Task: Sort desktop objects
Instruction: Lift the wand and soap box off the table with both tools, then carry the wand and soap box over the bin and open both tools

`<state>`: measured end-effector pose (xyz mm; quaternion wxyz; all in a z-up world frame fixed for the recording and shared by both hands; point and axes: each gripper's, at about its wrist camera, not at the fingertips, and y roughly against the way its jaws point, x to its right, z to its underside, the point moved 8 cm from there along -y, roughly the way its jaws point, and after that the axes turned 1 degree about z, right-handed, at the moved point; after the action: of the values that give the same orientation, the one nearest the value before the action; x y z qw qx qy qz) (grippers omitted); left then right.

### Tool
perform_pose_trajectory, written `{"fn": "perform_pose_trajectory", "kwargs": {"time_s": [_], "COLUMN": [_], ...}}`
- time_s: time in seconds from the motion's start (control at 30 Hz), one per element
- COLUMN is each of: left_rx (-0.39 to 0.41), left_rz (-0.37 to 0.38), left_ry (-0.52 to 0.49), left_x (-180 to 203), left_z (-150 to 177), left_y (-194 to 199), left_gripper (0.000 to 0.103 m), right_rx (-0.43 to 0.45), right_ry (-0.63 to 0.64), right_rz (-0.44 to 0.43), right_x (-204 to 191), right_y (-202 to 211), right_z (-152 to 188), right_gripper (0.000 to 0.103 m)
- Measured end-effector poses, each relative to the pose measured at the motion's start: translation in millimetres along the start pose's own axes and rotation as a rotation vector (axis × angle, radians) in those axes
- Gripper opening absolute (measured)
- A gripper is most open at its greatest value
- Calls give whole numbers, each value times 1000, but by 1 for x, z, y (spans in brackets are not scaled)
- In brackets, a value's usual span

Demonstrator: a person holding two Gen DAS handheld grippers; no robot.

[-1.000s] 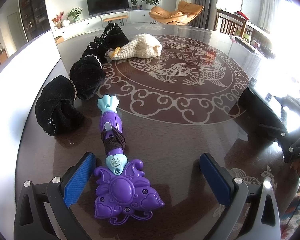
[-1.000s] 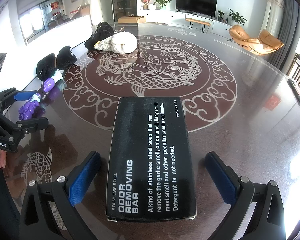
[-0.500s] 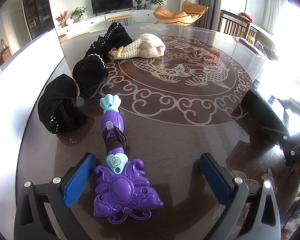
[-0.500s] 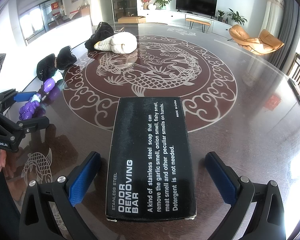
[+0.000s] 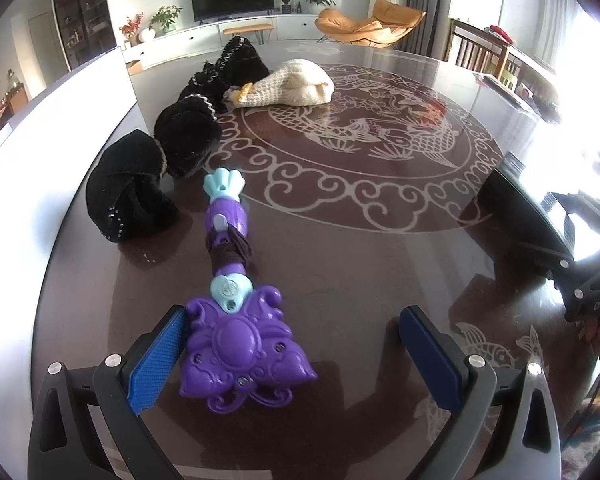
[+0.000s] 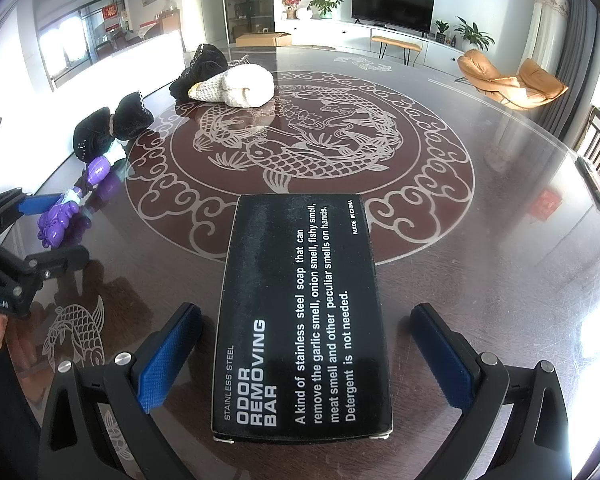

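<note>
Fingers (image 5: 156,364) of both grippers gape wide, straddling purple wand (image 5: 236,328) and black box (image 6: 300,320) ungripped.

A dark round tabletop (image 6: 480,264) carries a pale fish pattern. Beyond it at 12 o'clock, a television (image 6: 393,1) stands on a long white cabinet (image 6: 340,32) with potted plants. An orange lounge chair (image 6: 512,80) sits at 2 o'clock. Bright window light (image 5: 580,60) floods in at 3 o'clock.
</note>
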<state>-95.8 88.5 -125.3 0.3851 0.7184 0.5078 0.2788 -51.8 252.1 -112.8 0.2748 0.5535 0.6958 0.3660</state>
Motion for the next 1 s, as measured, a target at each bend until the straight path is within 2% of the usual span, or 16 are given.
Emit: {"fn": "perform_pose_trajectory", "kwargs": {"time_s": [0.17, 0.23, 0.27, 0.37, 0.47, 0.53, 0.67, 0.83, 0.87, 0.9, 0.93, 1.0], "left_rx": [-2, 20, 33, 33, 60, 82, 89, 100, 101, 103, 112, 132], "left_rz": [6, 13, 17, 56, 133, 147, 141, 111, 105, 103, 103, 116], "left_ry": [-10, -24, -27, -4, 50, 77, 74, 6, -5, -8, -9, 21], "left_x": [3, 4, 4, 1, -3, -7, -4, 8, 10, 10, 10, 6], "left_z": [1, -3, -5, -5, -8, -12, -12, -12, -11, -12, -13, -13], "left_y": [0, 5, 8, 10, 18, 22, 22, 24, 24, 24, 27, 37], "left_gripper": [103, 81, 61, 62, 62, 62, 62, 62, 62, 62, 62, 61], "right_rx": [0, 0, 0, -31, -139, -167, -160, -201, -220, -235, -253, -257], "right_ry": [0, 0, 0, 21, 46, 18, -8, -9, -2, 5, 15, 18], "right_rz": [0, 0, 0, -10, -49, -91, -126, -137, -129, -121, -118, -86], "right_x": [0, 0, 0, -1, -1, 3, 7, 2, 0, 0, -2, -1], "right_y": [0, 0, 0, -1, -3, 2, 16, 12, 8, 5, 3, 5], "right_z": [0, 0, 0, 0, -1, -4, -13, -19, -19, -18, -17, -20], "right_gripper": [103, 103, 103, 103, 103, 103, 103, 103, 99, 69, 60, 59]}}
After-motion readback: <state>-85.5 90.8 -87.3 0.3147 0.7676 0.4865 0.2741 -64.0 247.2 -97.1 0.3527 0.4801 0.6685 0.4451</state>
